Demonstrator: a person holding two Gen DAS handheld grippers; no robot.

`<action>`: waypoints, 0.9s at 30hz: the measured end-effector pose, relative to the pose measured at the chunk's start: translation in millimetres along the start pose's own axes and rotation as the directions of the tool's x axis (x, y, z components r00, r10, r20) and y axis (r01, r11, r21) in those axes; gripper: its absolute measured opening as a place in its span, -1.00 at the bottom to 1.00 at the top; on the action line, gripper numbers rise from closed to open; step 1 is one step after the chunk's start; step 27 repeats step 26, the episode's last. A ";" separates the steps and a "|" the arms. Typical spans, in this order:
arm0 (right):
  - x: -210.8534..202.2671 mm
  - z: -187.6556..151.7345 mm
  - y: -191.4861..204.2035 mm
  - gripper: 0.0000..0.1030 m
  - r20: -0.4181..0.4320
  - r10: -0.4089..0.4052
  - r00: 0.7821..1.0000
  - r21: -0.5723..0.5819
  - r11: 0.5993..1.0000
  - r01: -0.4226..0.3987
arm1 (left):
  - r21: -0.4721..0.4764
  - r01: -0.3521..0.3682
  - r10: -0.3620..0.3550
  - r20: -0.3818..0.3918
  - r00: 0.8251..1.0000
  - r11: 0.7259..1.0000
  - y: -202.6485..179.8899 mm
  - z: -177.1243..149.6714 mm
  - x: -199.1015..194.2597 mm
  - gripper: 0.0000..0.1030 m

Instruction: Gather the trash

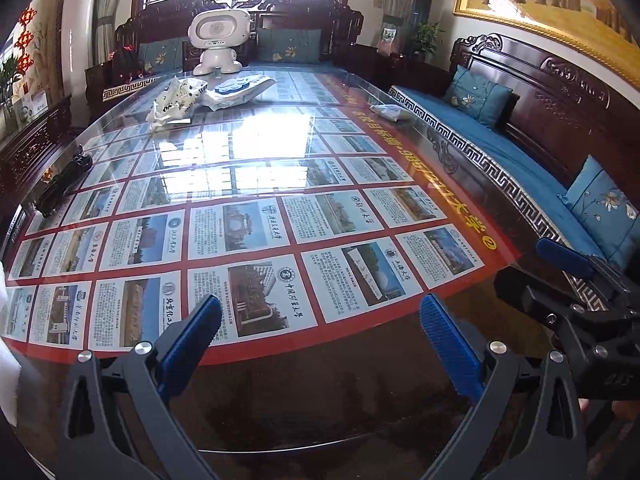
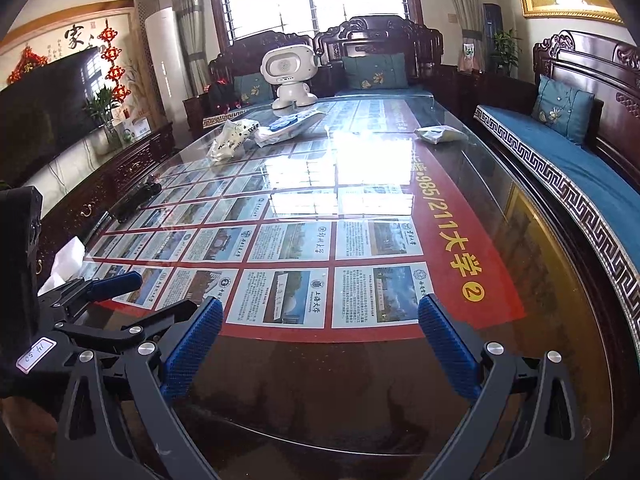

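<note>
A crumpled white wrapper with dark print (image 1: 176, 98) (image 2: 232, 138) and a flat white package with blue discs (image 1: 240, 88) (image 2: 290, 124) lie at the far end of the glass-topped table (image 1: 320, 384). A small whitish wrapper (image 1: 390, 112) (image 2: 440, 134) lies near the far right edge. A white tissue (image 2: 66, 260) (image 1: 8, 360) lies at the near left. My left gripper (image 1: 320, 336) is open and empty over the near table edge. My right gripper (image 2: 320, 336) is open and empty beside it; it also shows in the left wrist view (image 1: 568, 260).
A white toy robot (image 1: 218, 40) (image 2: 290, 76) stands at the far end. A black folded item (image 1: 64, 180) (image 2: 140, 196) lies at the left edge. Dark wooden sofas with blue cushions (image 1: 520, 152) line the right and far sides. A TV (image 2: 44, 108) stands left.
</note>
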State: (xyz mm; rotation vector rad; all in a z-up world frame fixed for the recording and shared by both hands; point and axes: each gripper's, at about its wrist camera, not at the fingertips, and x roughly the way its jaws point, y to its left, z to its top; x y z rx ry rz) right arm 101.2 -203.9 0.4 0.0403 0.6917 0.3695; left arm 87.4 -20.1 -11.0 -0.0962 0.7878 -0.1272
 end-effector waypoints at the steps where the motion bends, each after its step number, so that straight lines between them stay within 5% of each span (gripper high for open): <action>1: 0.5 -0.4 -0.1 0.83 -0.002 0.000 1.000 0.002 1.000 0.000 | -0.001 0.005 -0.005 0.002 1.000 1.000 0.6 0.2 0.0 0.92; 12: 5.1 -3.3 2.7 0.83 -0.021 -0.001 1.000 0.001 1.000 0.001 | 0.050 -0.068 0.068 -0.005 0.998 0.996 -4.5 -1.7 3.1 0.90; 27: 1.9 -2.4 -0.1 0.84 -0.014 -0.003 1.000 0.012 1.000 0.003 | 0.069 -0.058 0.060 -0.023 0.998 0.996 -7.1 1.4 0.2 0.92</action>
